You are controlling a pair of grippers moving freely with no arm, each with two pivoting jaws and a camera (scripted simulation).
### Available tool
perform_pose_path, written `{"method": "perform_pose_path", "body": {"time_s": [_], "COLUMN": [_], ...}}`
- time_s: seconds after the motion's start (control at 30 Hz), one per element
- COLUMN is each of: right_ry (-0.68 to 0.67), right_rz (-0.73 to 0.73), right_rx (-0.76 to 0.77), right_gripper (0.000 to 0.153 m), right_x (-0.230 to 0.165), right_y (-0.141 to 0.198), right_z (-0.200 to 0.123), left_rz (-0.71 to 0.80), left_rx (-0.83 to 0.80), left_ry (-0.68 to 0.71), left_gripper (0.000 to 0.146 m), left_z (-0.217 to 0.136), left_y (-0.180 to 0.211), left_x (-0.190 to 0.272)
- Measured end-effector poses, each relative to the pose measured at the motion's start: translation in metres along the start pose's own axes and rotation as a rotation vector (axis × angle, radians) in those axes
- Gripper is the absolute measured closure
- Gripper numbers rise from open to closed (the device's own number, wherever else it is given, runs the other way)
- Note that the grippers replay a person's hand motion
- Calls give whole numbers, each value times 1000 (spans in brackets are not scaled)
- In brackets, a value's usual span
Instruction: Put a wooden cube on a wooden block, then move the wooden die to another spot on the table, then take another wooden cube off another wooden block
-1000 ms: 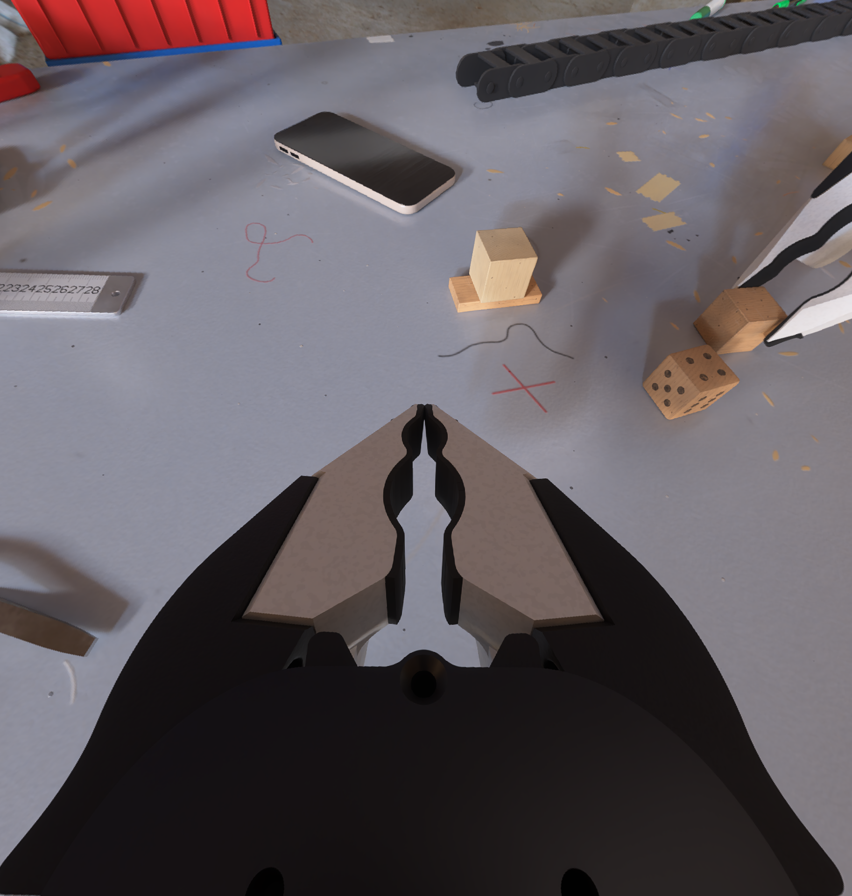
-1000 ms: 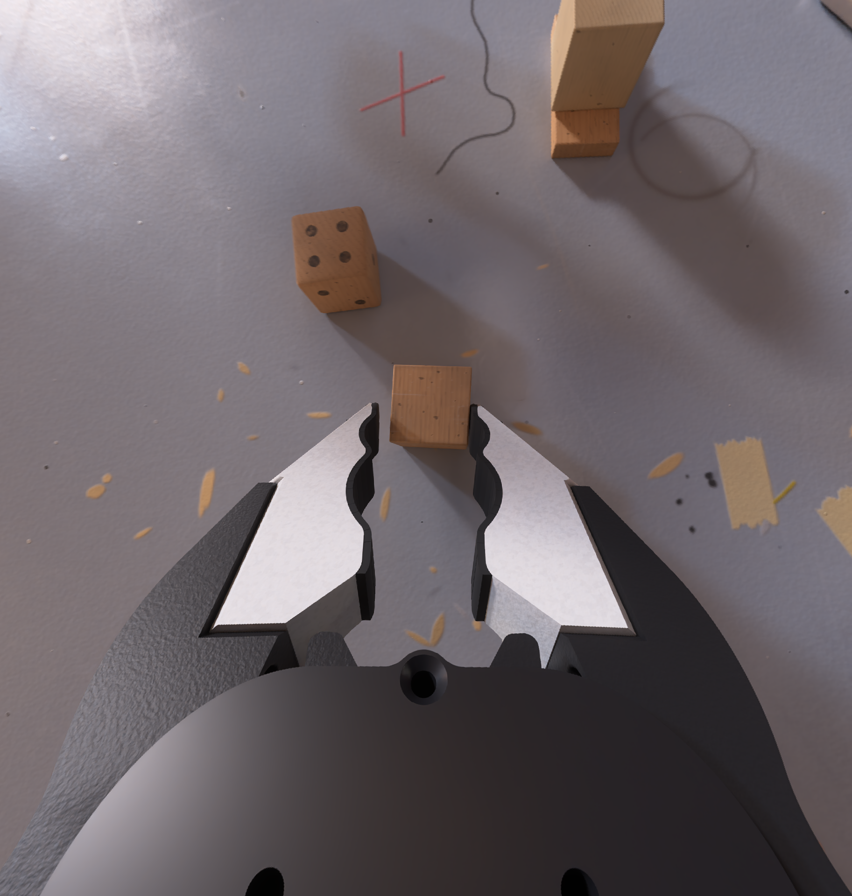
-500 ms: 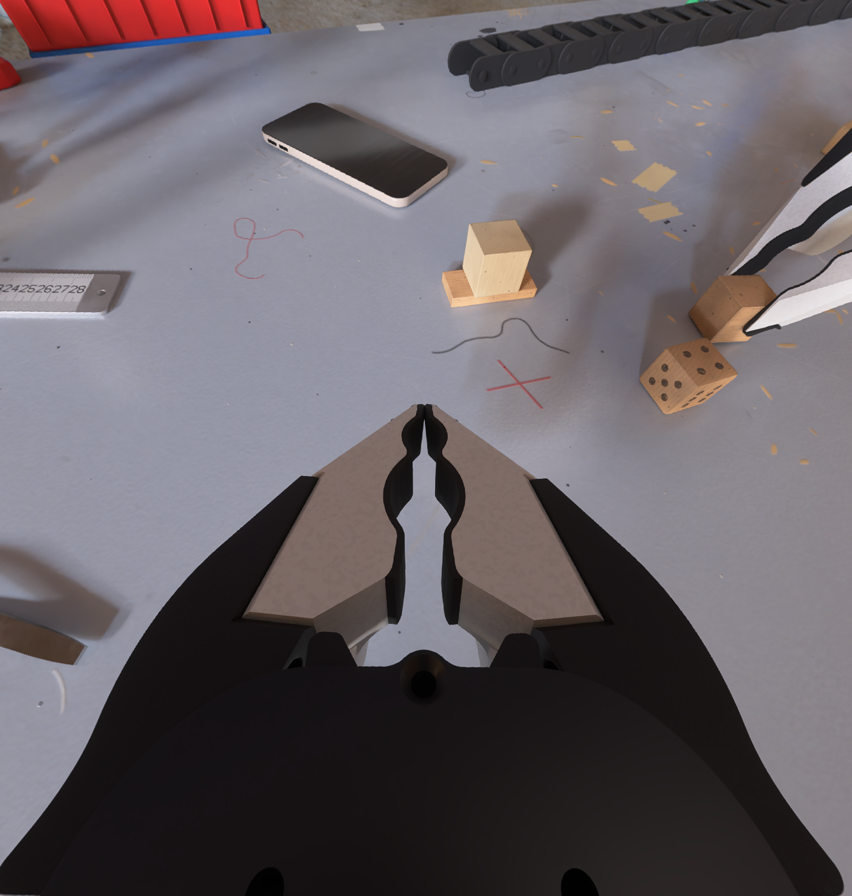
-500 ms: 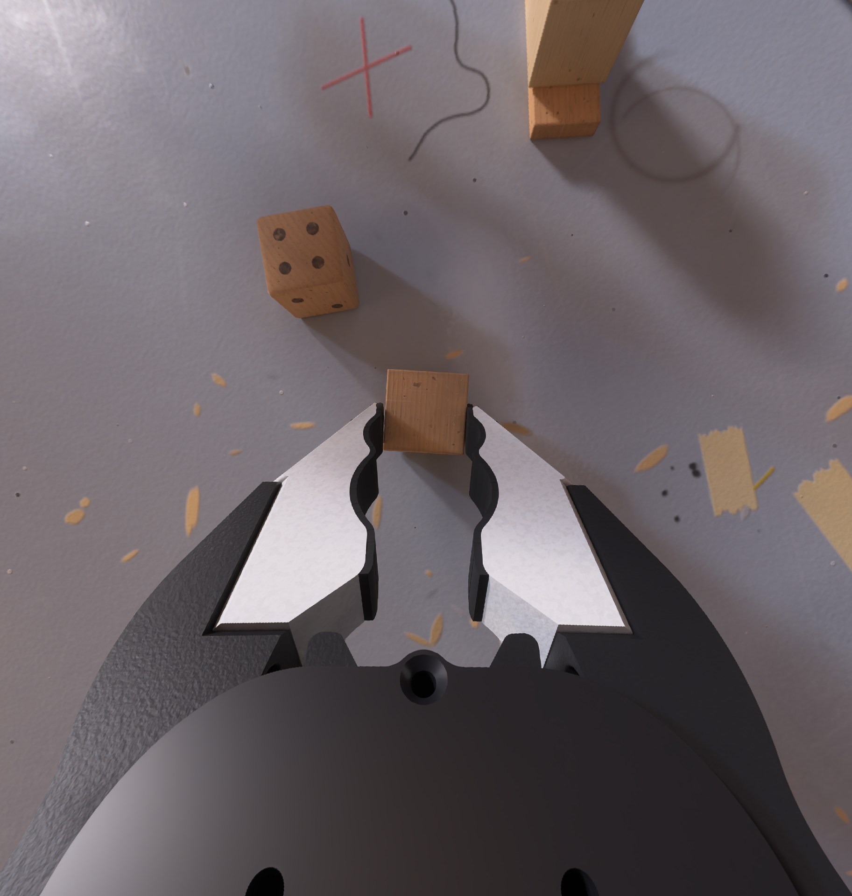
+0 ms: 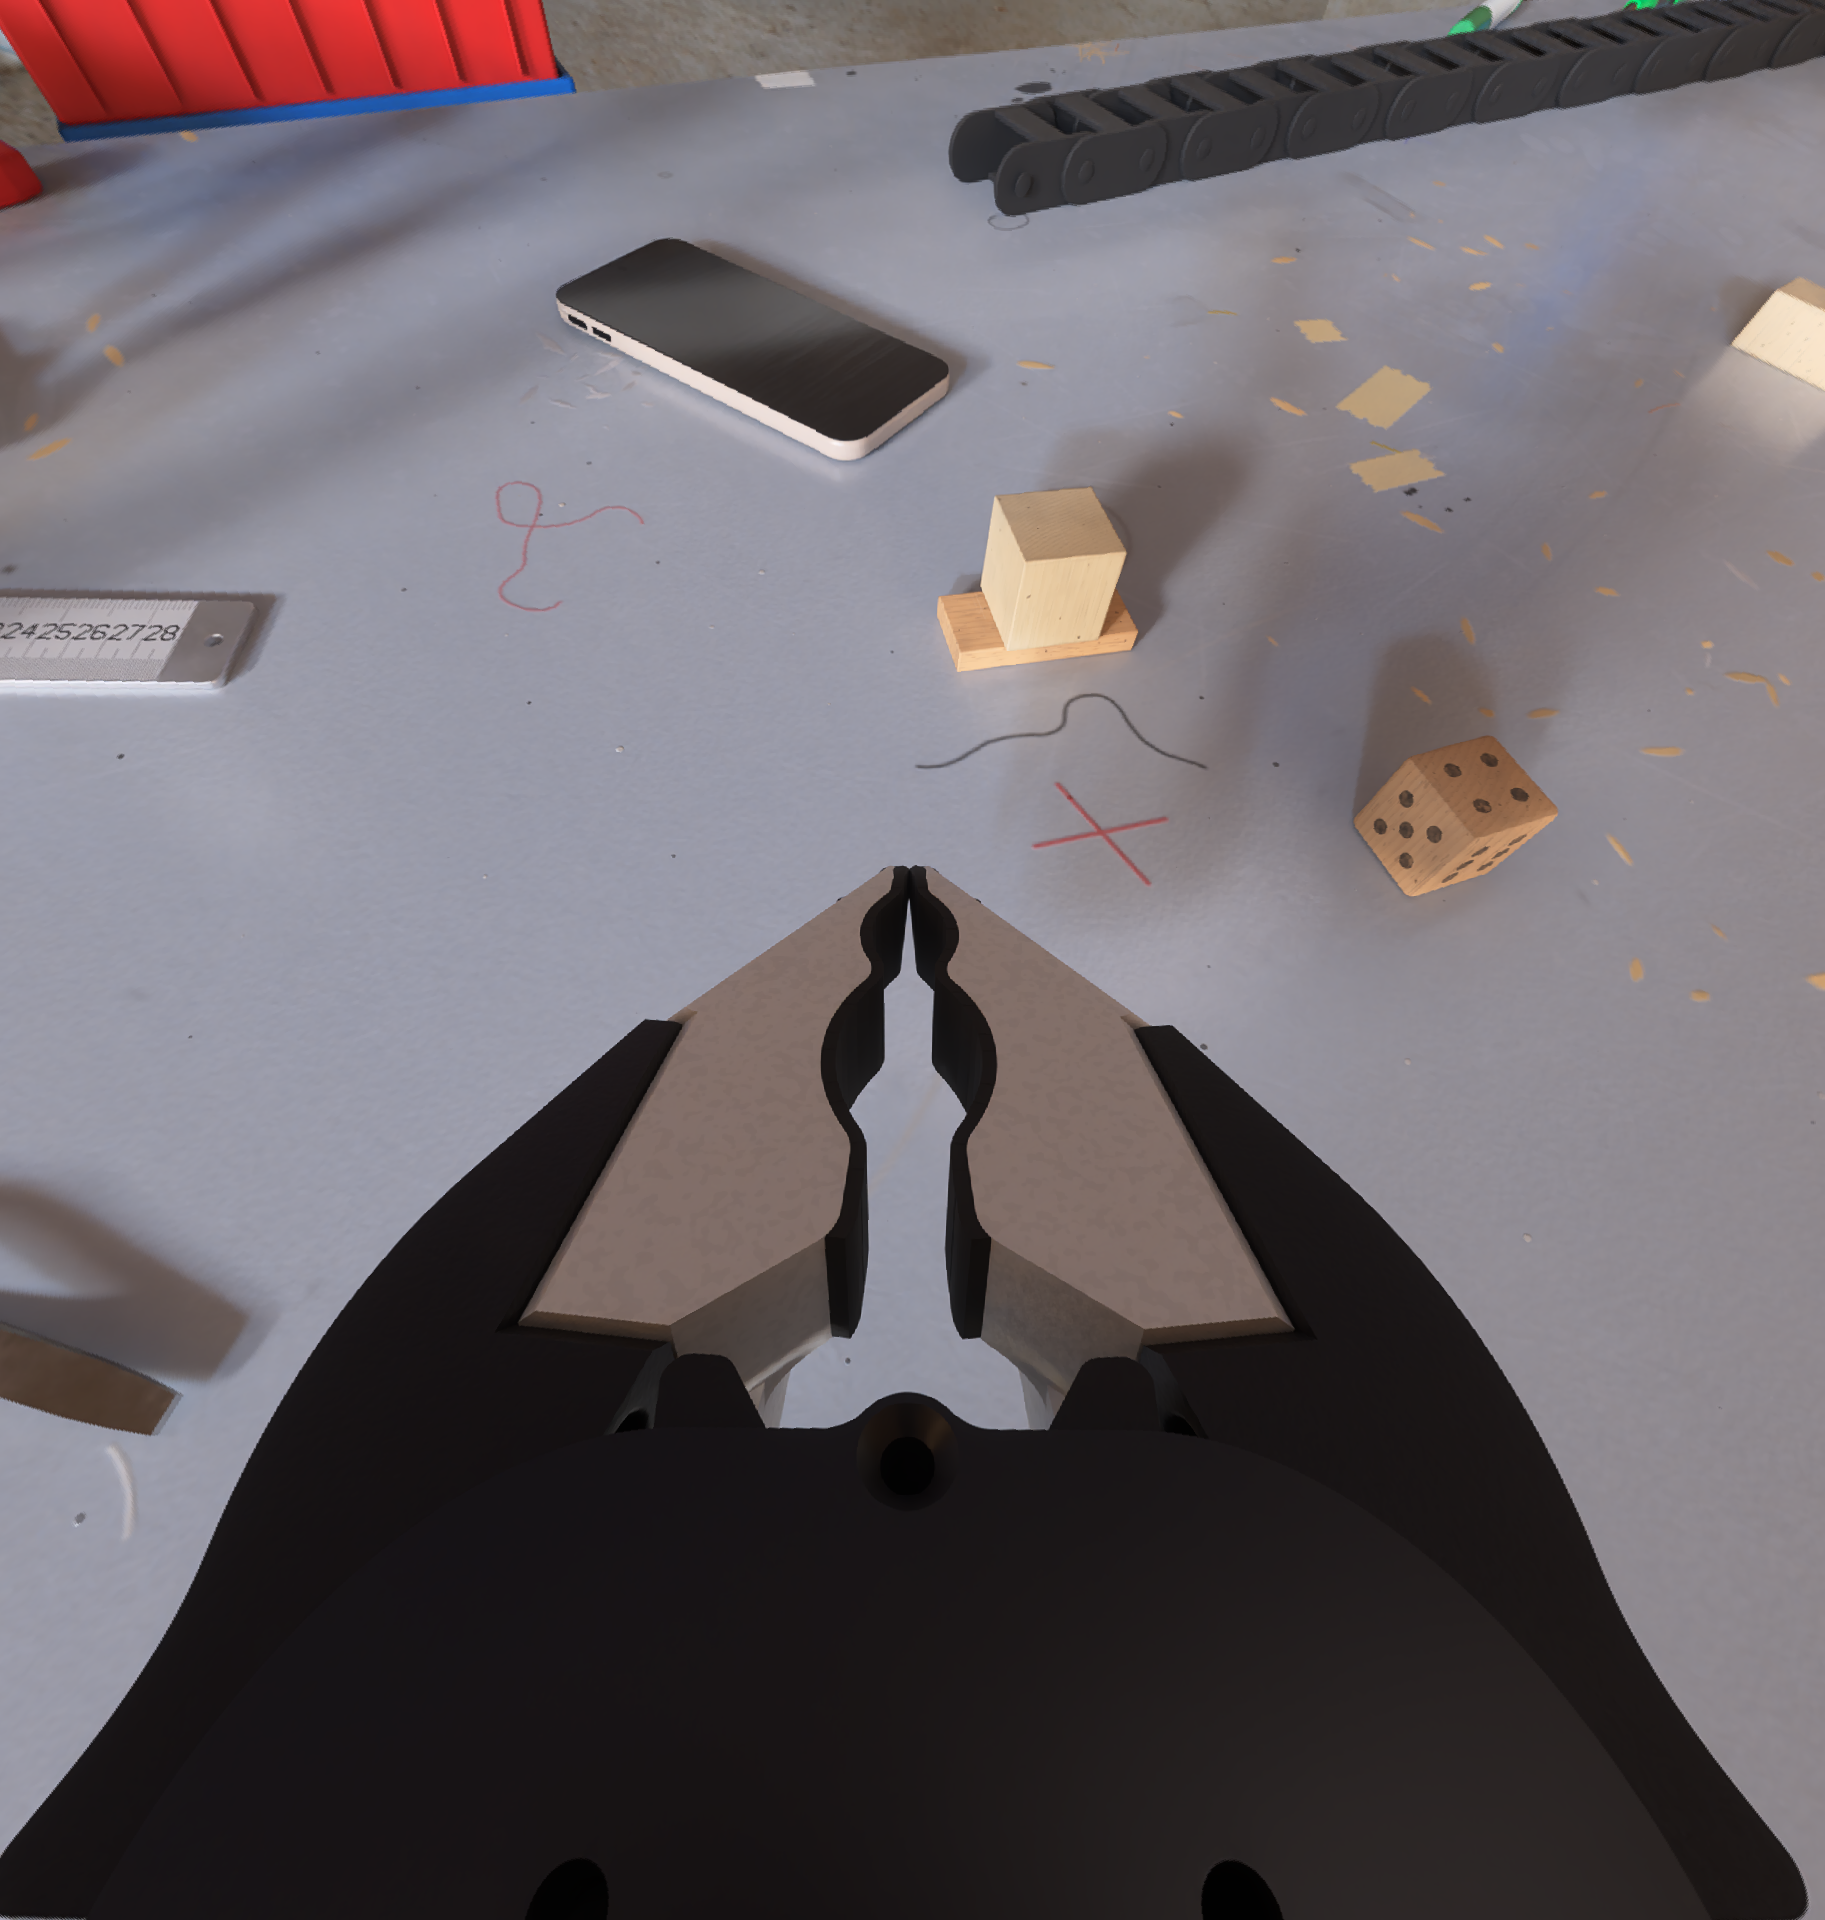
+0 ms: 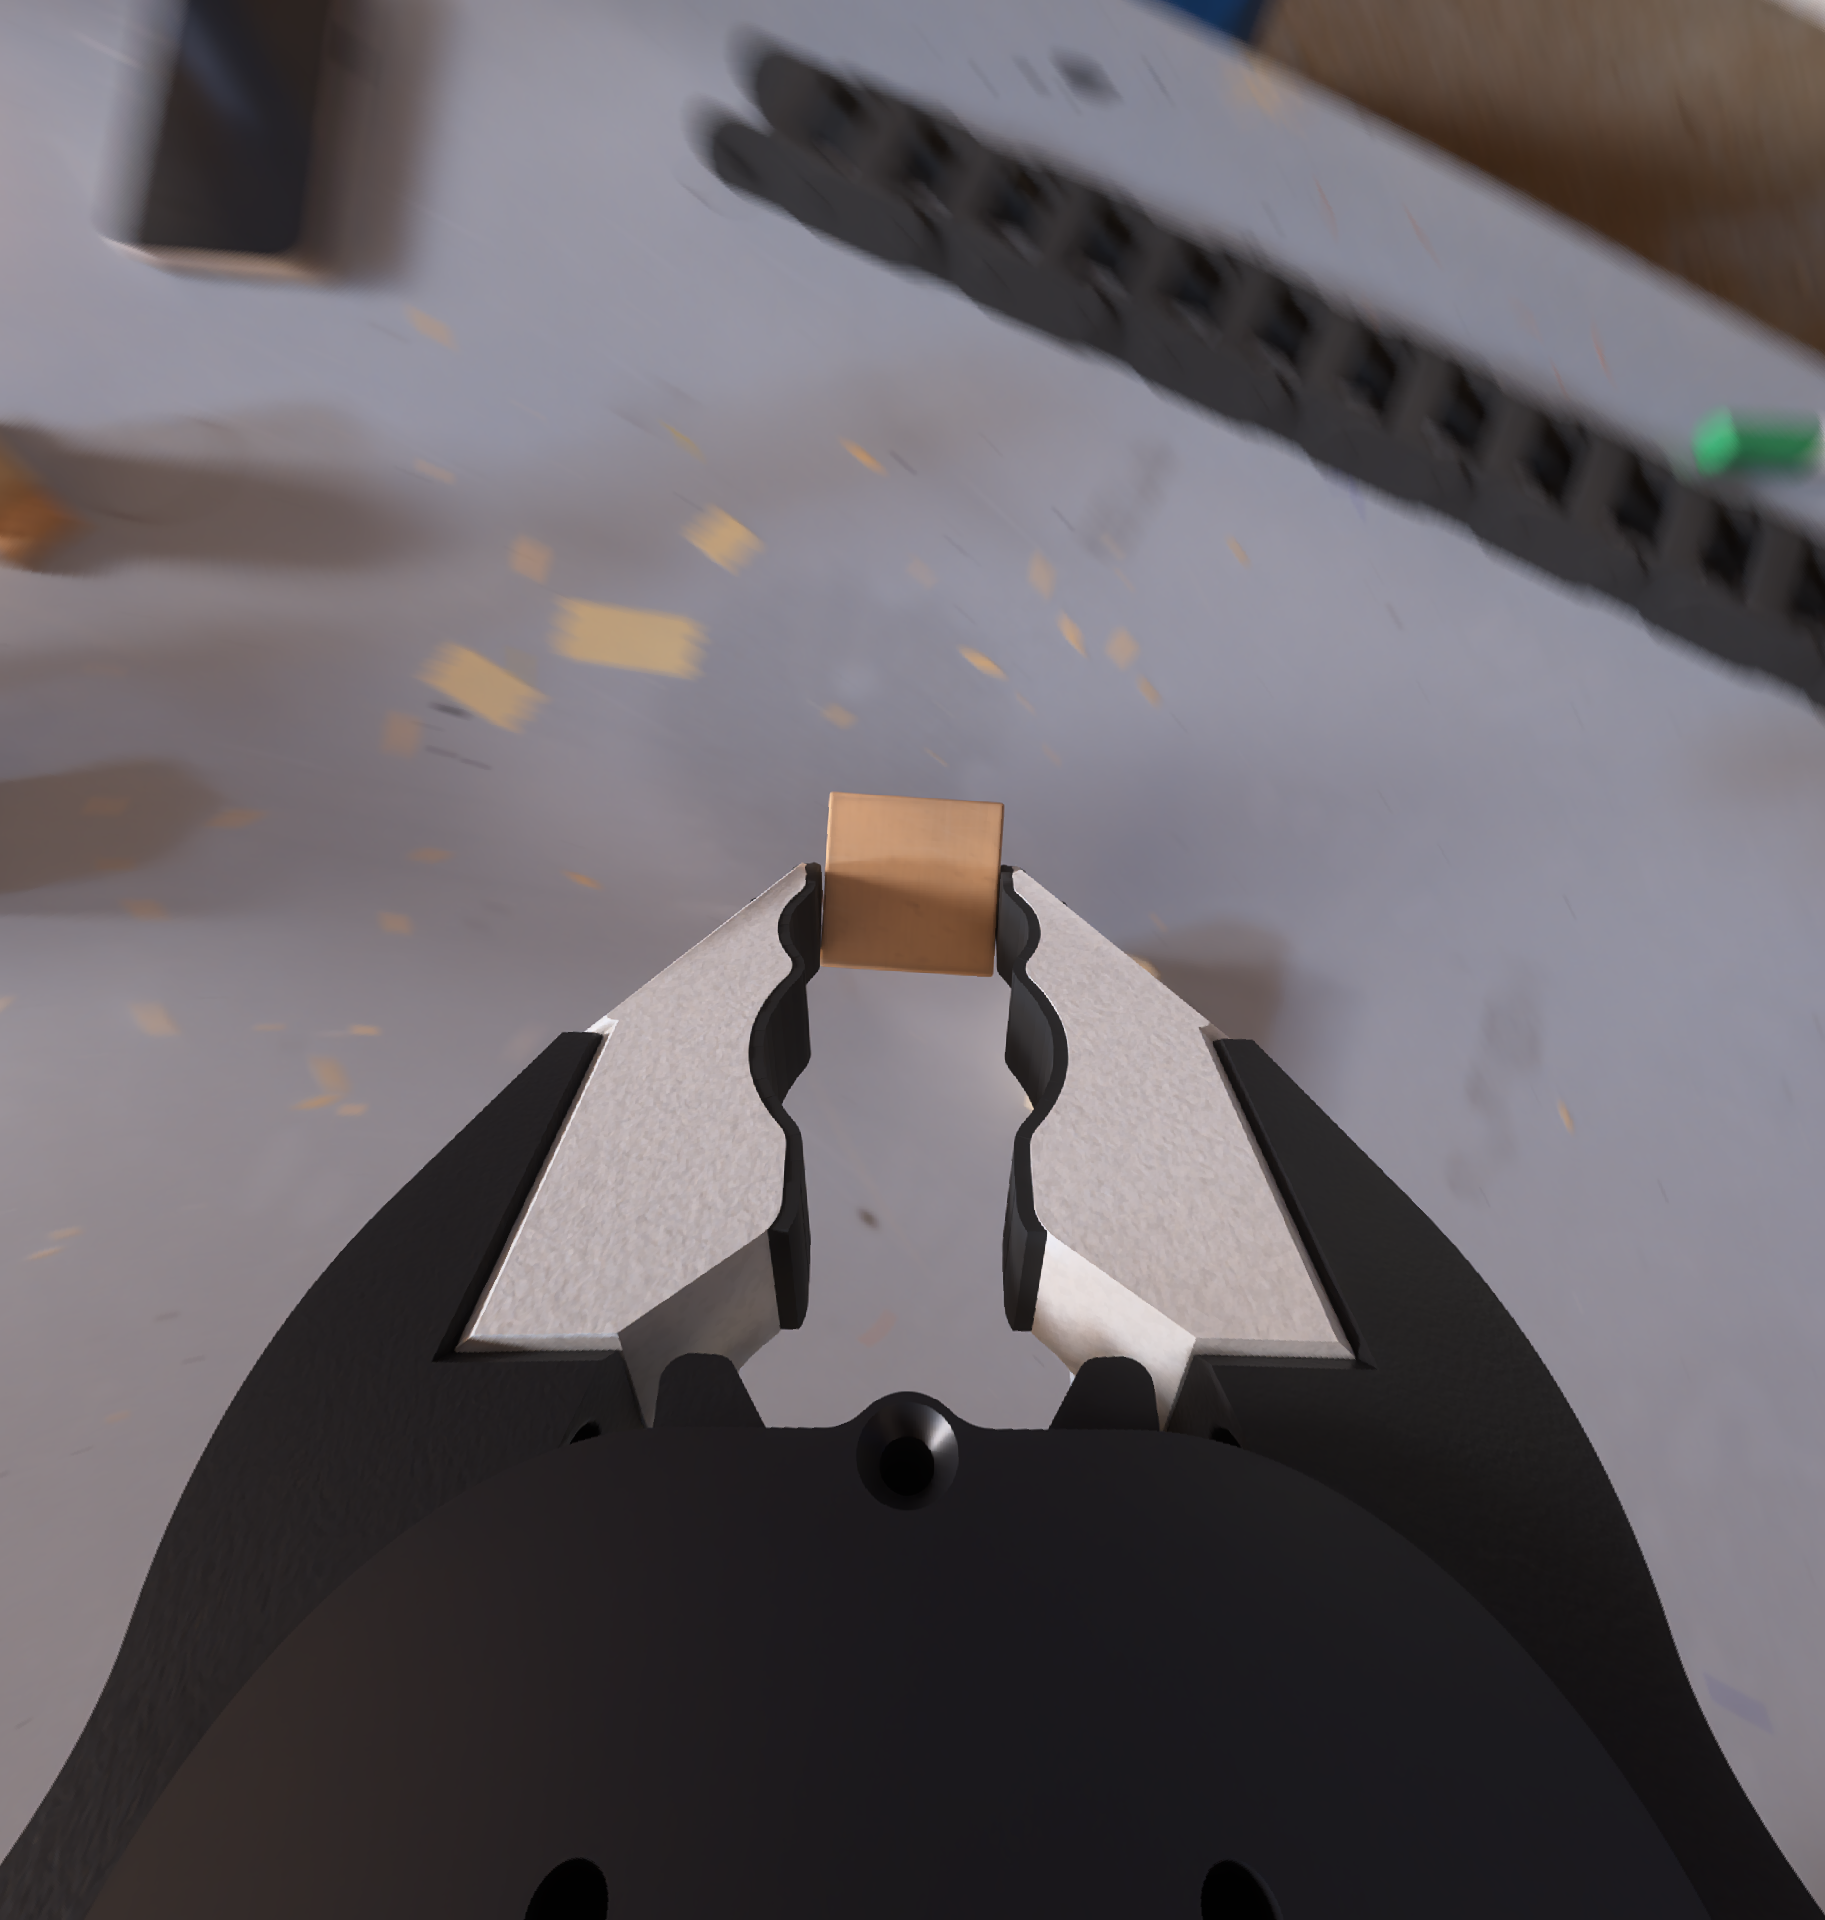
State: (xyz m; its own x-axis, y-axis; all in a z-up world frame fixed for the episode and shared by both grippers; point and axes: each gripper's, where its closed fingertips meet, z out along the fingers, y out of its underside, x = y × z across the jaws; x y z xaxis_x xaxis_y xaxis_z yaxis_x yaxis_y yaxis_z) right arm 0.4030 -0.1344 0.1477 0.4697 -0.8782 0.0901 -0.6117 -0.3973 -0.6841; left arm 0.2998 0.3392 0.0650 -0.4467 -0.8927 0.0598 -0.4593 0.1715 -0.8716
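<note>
My right gripper (image 6: 908,902) holds a brown wooden cube (image 6: 910,883) up in the air.

The cube sits right at the tips of my right fingers (image 6: 679,1091), squeezed between them, with the grey table (image 6: 1303,831) blurry far below it. My left gripper (image 5: 908,875) is over the table with its tips pressed together and nothing in them. Ahead of it a pale wooden cube (image 5: 1053,566) stands upright on a flat wooden block (image 5: 1033,636). The wooden die (image 5: 1453,814) lies to the right of that, well apart. Another pale wooden block (image 5: 1807,338) lies at the far right edge. A phone (image 5: 752,345) and a black cable chain (image 5: 1407,114) lie farther back.
</note>
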Motion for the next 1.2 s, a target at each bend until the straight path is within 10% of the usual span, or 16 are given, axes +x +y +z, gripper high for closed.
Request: {"method": "perform_pose_path", "body": {"time_s": [0.33,0.73,0.97,1.2], "right_ry": [179,203,-282,-581], "right_rz": [191,104,-270,-708], "right_rx": [-326,-210,-20,-138], "right_gripper": [119,95,90,77], "right_x": [68,46,-148,-316], "right_y": [90,55,2,29], "right_z": [64,28,10,62], "left_rz": [3,6,14,11], "left_rx": [-21,-34,-35,-24], "left_ry": [5,11,15,18], "left_gripper": [146,146,146,146], "left_z": [5,8,10,8], "left_y": [4,6,5,4], "left_x": [1,2,4,3]}}
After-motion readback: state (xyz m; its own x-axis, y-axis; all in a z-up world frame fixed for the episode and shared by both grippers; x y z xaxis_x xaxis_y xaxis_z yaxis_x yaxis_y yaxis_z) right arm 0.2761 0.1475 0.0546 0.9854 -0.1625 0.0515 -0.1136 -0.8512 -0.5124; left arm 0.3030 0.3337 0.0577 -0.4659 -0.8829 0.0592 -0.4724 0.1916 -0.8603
